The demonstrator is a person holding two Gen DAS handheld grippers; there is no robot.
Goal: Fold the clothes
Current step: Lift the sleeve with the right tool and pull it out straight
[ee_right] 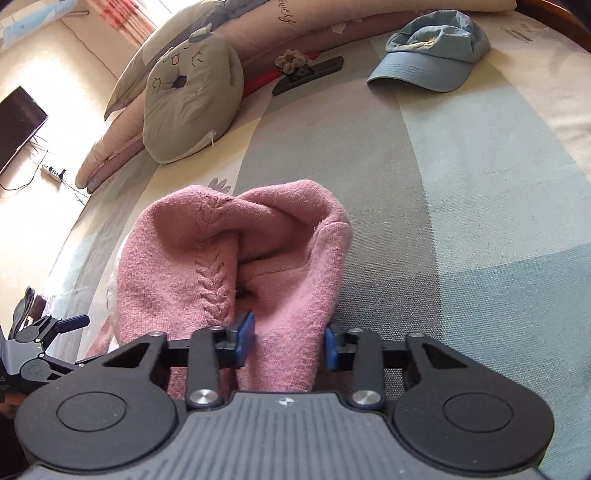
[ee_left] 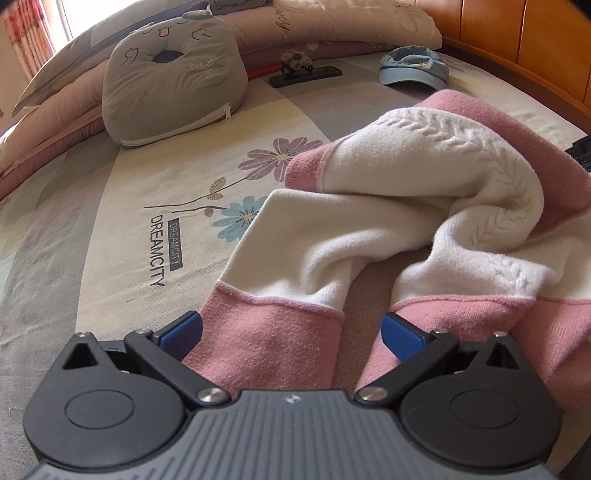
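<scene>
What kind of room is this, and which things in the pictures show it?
Most likely a bedroom. The work surface is a bed with a flower-printed bedsheet, pillows lie along its far side, and a wooden headboard stands behind them.

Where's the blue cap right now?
The blue cap lies at the far right of the bed in both views, beyond the pink sweater, right of the black phone.

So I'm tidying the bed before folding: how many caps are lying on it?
1. A blue cap lies on the bedsheet at the far end, right of the phone, beyond the pink sweater. Others may be out of view.
</scene>
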